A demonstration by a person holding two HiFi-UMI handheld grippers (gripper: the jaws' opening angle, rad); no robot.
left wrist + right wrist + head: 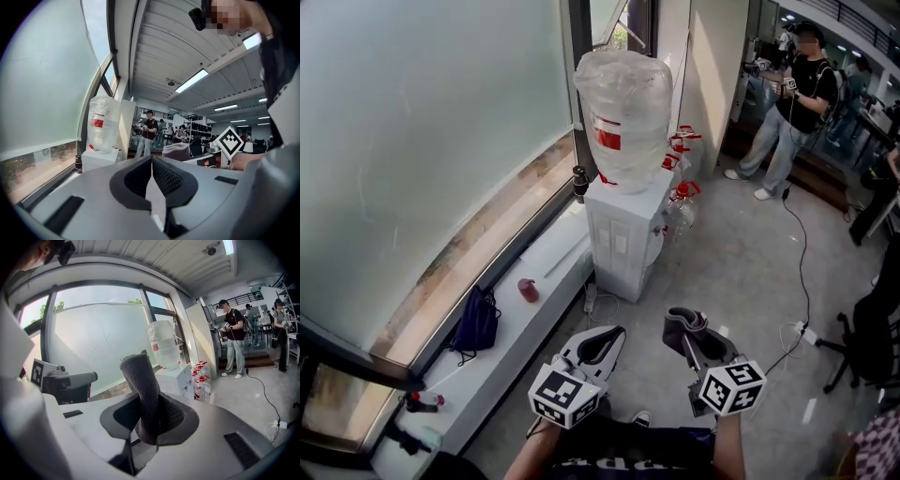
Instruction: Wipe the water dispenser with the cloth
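Clear bottle (pixel 623 117) (red-labelled) tops water dispenser (pixel 623 234); right gripper (pixel 147 408) clamps cloth (pixel 140 376).

My cloth (pixel 143 394) is dark grey; the water dispenser (pixel 623 239) is white, its bottle (pixel 623 112) clear with a red label; the floor (pixel 741 272) is pale grey.

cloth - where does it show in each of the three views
Head view: cloth low, right of centre, in the right gripper.
Left gripper view: cloth just right of centre.
Right gripper view: cloth at centre, clamped between the fingers.
Shared landmark: the bottle on the dispenser, in all three.
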